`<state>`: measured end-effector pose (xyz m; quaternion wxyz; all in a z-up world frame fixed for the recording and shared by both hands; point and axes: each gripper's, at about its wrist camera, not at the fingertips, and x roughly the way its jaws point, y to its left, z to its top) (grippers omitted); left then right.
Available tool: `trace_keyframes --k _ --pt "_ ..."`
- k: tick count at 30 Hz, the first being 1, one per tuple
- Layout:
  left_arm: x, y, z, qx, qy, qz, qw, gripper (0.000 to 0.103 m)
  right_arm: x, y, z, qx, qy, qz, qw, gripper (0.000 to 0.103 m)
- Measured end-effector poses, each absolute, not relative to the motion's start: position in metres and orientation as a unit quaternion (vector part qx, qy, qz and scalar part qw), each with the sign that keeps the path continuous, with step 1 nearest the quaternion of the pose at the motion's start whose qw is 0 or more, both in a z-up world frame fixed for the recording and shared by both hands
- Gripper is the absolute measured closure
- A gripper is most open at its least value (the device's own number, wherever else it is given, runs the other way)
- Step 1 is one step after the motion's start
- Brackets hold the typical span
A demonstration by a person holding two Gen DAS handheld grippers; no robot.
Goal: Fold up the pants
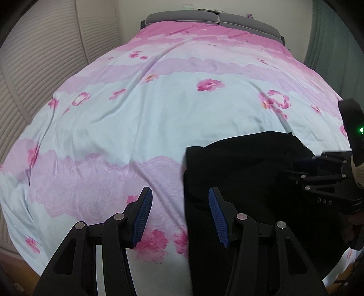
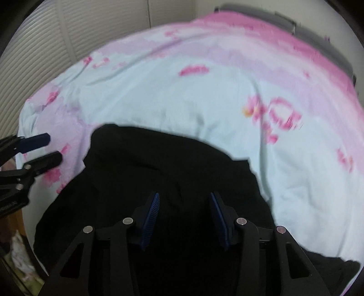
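Observation:
Black pants point(image 1: 238, 173) lie bunched and partly folded near the front edge of the bed; they also fill the lower middle of the right wrist view point(image 2: 159, 164). My left gripper point(image 1: 180, 193) is open and empty, hovering over the pants' left edge, its right finger over black cloth. My right gripper point(image 2: 184, 198) is open and empty just above the middle of the pants. The right gripper also shows at the right in the left wrist view point(image 1: 293, 173). The left gripper also shows at the left edge of the right wrist view point(image 2: 53, 146).
The bed carries a pale blue and pink floral cover point(image 1: 159, 109). A grey headboard point(image 1: 238, 20) stands at the far end. Slatted closet doors point(image 1: 34, 68) run along the left. A green curtain point(image 1: 329, 41) hangs at the right.

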<state>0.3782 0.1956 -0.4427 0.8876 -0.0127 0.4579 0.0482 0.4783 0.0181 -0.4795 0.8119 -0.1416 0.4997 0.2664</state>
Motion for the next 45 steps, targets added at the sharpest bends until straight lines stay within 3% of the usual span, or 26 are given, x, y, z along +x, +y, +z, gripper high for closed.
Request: trace_keyframes --k 2,15,22,32,36,43,45 --pt "0.372 0.203 -0.440 -0.016 0.458 0.052 0.887 0.052 0.477 0.019 -0.483 -0.135 0.505 0.274 0.807 0.092" --pt "0.282 0.261 -0.395 -0.055 0.450 0.109 0.884 0.052 0.359 0.082 -0.413 -0.148 0.453 0.449 0.756 0.094" --pt "0.248 0.275 -0.387 -0.055 0.450 0.131 0.882 0.048 0.300 0.112 -0.446 -0.175 0.485 0.507 0.691 0.095" --pt "0.239 0.271 -0.401 -0.074 0.458 0.135 0.875 0.048 0.282 0.112 -0.474 -0.211 0.504 0.512 0.663 0.095" --pt "0.241 0.266 -0.404 -0.074 0.463 0.131 0.874 0.048 0.285 0.117 -0.484 -0.212 0.502 0.509 0.666 0.091" --pt "0.250 0.248 -0.396 -0.054 0.463 0.109 0.878 0.048 0.278 0.103 -0.459 -0.211 0.466 0.502 0.697 0.050" --pt "0.255 0.238 -0.393 -0.047 0.462 0.099 0.880 0.048 0.279 0.089 -0.445 -0.201 0.457 0.495 0.711 0.048"
